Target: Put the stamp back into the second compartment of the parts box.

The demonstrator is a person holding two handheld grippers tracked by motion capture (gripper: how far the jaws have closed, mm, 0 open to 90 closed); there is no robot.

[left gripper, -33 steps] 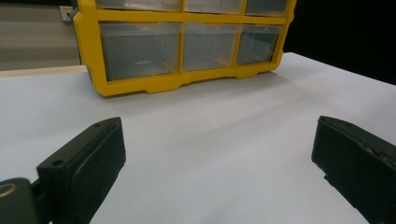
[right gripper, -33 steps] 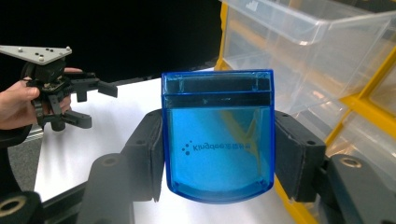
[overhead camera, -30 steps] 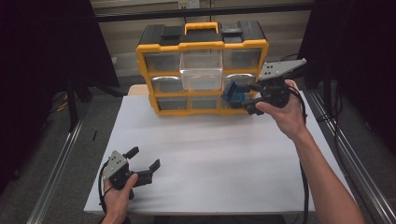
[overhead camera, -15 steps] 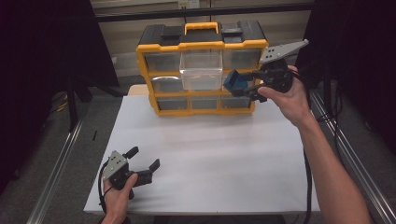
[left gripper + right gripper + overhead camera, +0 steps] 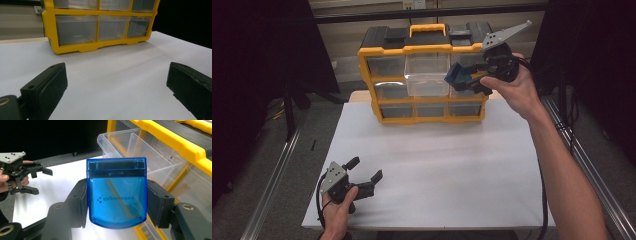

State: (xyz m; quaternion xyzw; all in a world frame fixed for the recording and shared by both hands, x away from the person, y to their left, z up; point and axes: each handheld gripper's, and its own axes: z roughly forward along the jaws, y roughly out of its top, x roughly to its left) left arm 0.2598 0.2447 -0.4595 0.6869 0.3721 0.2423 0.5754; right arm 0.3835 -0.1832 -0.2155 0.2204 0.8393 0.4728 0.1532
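A yellow and black drawer organiser (image 5: 422,50) (image 5: 75,47) (image 5: 185,147) stands at the table's far edge, its clear middle drawer (image 5: 427,80) (image 5: 140,152) pulled out. My right gripper (image 5: 469,82) (image 5: 116,195) is raised in front of the organiser's upper right drawers. It is shut on a small translucent blue box (image 5: 456,76) (image 5: 116,192) with white print and something yellow inside. My left gripper (image 5: 364,169) (image 5: 117,87) rests low near the table's front left corner. It stands open with nothing between its fingers (image 5: 47,87).
A white table top (image 5: 437,160) (image 5: 120,65) spreads between the organiser and the front edge. Metal rails (image 5: 272,190) run along both sides of the table. Dark curtains stand to the left and right. In the right gripper view, the other hand's gripper (image 5: 22,177) sits far off.
My right gripper has risen with the blue box from the organiser's lower right to its upper right drawers. The left gripper has stayed put.
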